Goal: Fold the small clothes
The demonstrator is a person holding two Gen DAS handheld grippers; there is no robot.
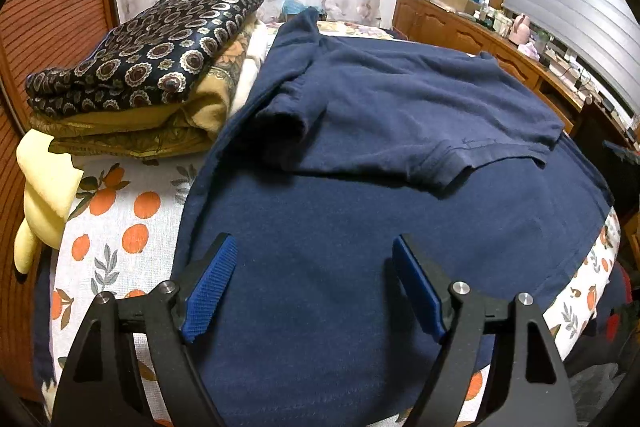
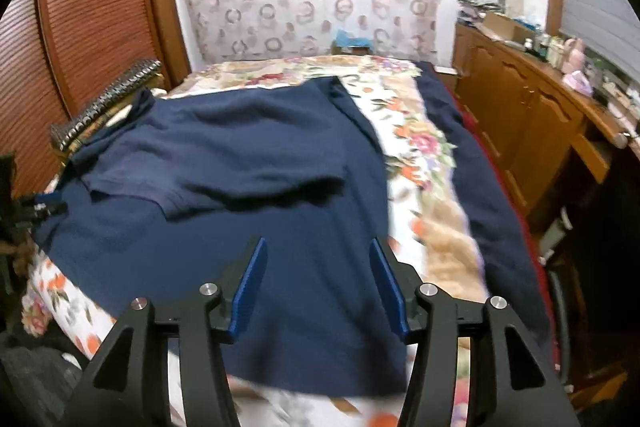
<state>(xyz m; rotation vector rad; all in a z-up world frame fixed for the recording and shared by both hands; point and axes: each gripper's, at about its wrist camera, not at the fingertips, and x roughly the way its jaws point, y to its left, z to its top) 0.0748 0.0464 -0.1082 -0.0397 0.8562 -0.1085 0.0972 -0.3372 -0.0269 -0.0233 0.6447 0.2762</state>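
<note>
A navy blue T-shirt (image 1: pixel 360 227) lies spread on the bed, its upper part with both sleeves folded down over the body (image 1: pixel 400 107). In the right wrist view the same T-shirt (image 2: pixel 260 227) shows that fold (image 2: pixel 240 155) across its middle. My left gripper (image 1: pixel 314 247) hovers above the shirt's lower body, jaws wide apart, nothing between the blue pads (image 1: pixel 212 283). Over the shirt's lower right part my right gripper (image 2: pixel 318 249) is open too, and its pads (image 2: pixel 250 287) hold no cloth.
A stack of folded clothes (image 1: pixel 152 75), a patterned dark one on top, sits at the left beside the shirt. The fruit-print bedspread (image 1: pixel 120 227) covers the bed. A wooden sideboard (image 2: pixel 520 115) with clutter stands on the right, and a dark blanket (image 2: pixel 480 187) runs along the bed's right edge.
</note>
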